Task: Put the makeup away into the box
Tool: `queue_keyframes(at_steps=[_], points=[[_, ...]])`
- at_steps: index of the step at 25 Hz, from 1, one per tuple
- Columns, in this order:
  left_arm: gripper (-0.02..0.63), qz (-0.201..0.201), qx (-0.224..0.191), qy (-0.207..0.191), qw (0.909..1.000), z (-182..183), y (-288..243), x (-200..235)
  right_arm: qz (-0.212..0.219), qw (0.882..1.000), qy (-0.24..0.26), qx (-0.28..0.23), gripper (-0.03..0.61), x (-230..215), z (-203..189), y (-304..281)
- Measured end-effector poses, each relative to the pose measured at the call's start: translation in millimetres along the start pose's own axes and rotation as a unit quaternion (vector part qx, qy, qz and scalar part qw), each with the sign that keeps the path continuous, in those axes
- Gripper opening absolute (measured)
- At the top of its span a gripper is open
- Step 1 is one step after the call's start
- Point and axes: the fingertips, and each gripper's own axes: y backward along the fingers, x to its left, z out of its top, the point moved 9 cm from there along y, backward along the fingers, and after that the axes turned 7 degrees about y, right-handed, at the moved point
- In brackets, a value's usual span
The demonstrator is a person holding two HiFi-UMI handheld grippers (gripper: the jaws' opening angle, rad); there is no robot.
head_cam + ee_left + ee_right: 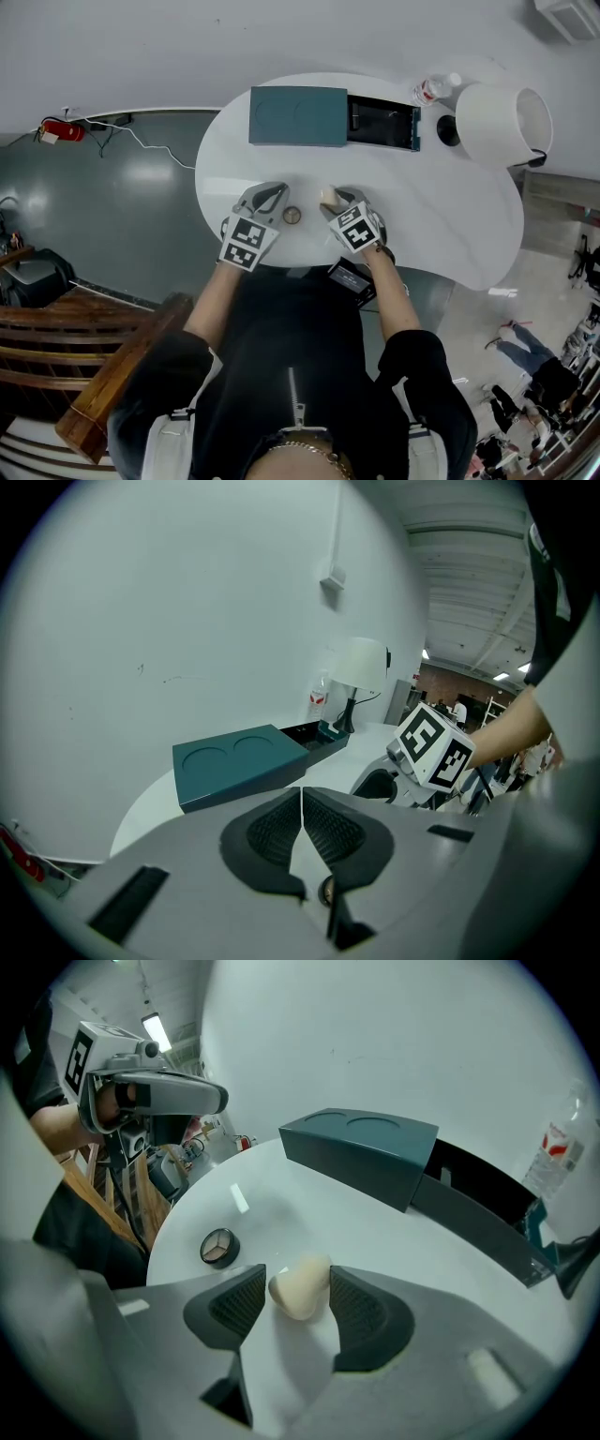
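Right gripper view: your right gripper (297, 1277) stands wide around the cream teardrop makeup sponge (300, 1290), unpinched, near the white oval table's (450, 216) front edge, small round dark-rimmed compact (218, 1247) beside it, left gripper (302, 803) closed empty, so both items remain outside the teal rectangular box (361, 1152) at the far edge.

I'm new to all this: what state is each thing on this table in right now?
left gripper, shut, empty
right gripper, open around the sponge
sponge, on the table, ungripped
compact, lying flat, untouched
box, open, lid slid aside
bottle, upright
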Motion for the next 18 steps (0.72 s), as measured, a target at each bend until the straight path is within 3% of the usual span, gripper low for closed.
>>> queue_keyframes(at_steps=[9, 18], points=[[0.015, -0.004, 0.001, -0.001, 1.0, 2, -3, 2, -0.002, 1.0, -0.001, 0.003, 0.161, 0, 0, 1], [0.014, -0.005, -0.002, -0.003, 1.0, 4, -3, 0, -0.011, 1.0, -0.011, -0.017, 0.159, -3, 1, 10]])
